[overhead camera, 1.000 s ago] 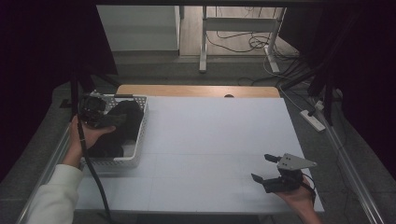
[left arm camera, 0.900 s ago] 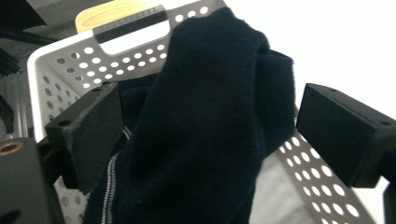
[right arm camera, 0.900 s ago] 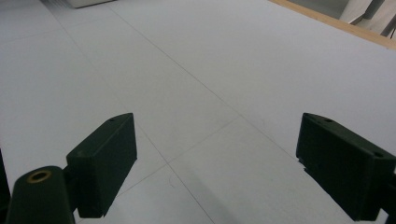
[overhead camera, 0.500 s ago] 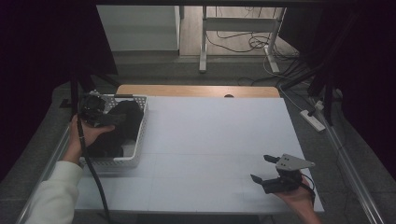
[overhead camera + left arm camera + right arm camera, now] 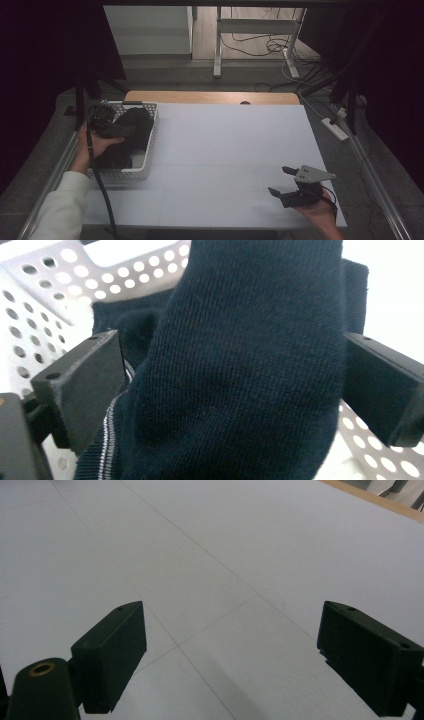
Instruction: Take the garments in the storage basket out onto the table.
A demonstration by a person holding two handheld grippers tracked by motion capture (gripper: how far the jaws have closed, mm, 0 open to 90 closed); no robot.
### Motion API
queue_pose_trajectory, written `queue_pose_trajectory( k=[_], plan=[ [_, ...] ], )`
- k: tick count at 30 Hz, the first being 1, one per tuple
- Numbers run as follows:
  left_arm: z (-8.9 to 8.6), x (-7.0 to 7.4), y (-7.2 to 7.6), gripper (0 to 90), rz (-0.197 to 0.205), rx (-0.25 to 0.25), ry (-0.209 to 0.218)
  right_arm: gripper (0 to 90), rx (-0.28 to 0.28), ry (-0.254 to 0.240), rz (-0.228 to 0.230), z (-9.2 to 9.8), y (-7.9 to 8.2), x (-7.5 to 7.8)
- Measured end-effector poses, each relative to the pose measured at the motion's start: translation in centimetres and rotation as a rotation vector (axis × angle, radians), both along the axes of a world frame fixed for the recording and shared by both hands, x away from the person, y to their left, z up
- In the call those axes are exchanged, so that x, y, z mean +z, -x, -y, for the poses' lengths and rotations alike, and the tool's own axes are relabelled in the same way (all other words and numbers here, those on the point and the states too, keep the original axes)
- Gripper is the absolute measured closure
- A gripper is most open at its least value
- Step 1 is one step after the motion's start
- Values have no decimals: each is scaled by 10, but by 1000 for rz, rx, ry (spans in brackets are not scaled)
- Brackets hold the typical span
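1. Over at the left edge of the table (image 5: pixel 225 150), the left gripper (image 5: pixel 120 131) is down in the white perforated basket (image 5: pixel 150 150), and the dark knitted garment (image 5: pixel 131 135) sits right between its jaws.
2. The left gripper view confirms it: the garment (image 5: pixel 250 370) bulges between the two black jaws, wide apart, with cloth touching both. Whether they are actually pinching it or merely straddling it, I cannot tell.
3. A thin pale stripe runs along the garment's lower left, beside the left jaw, and the basket's (image 5: pixel 45 300) holed wall rises behind.
4. The garment lies heaped inside the basket, filling much of it, its top near the far rim.
5. Against half a second ago, the left hand has crept a little deeper over the basket, the gripper now nearer the garment's crest; the basket itself has not shifted.
6. The right gripper (image 5: pixel 285 182) hangs where it was, near the table's near right corner, jaws spread wide and empty.
7. In the right gripper view its jaws frame nothing but bare white table (image 5: pixel 210 570), faint seam lines crossing it.
8. Room to move: the whole middle and far stretch of the table lies open between basket and right gripper, well apart.
9. The basket hugs the left edge; a wooden strip (image 5: pixel 210 96) borders the far edge.
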State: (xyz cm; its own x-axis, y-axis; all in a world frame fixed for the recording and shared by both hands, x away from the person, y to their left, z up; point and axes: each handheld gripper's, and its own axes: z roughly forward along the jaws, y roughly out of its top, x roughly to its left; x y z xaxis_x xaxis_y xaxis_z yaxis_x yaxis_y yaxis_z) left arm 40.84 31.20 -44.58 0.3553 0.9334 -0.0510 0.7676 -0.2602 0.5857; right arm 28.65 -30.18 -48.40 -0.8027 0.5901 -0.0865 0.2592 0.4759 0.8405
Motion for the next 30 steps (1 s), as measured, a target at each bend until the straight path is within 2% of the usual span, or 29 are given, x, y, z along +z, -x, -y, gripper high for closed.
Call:
queue_pose_trajectory(
  k=[7,12,22,26,30],
  plan=[
    [5,-10,-5,36,-26,-28,-3,121,-1,10,-4,0,0,-1],
    [7,-15,-9,34,-38,-28,-9,121,2,18,-8,-1,0,-2],
    [9,-28,-18,36,-90,-20,-40,121,4,28,-5,-2,0,-2],
    [9,-30,-20,74,-101,-27,-49,121,8,29,-14,-2,1,-2],
    [9,-32,-23,193,-115,-5,-54,121,10,38,-14,-2,0,-3]
  ],
)
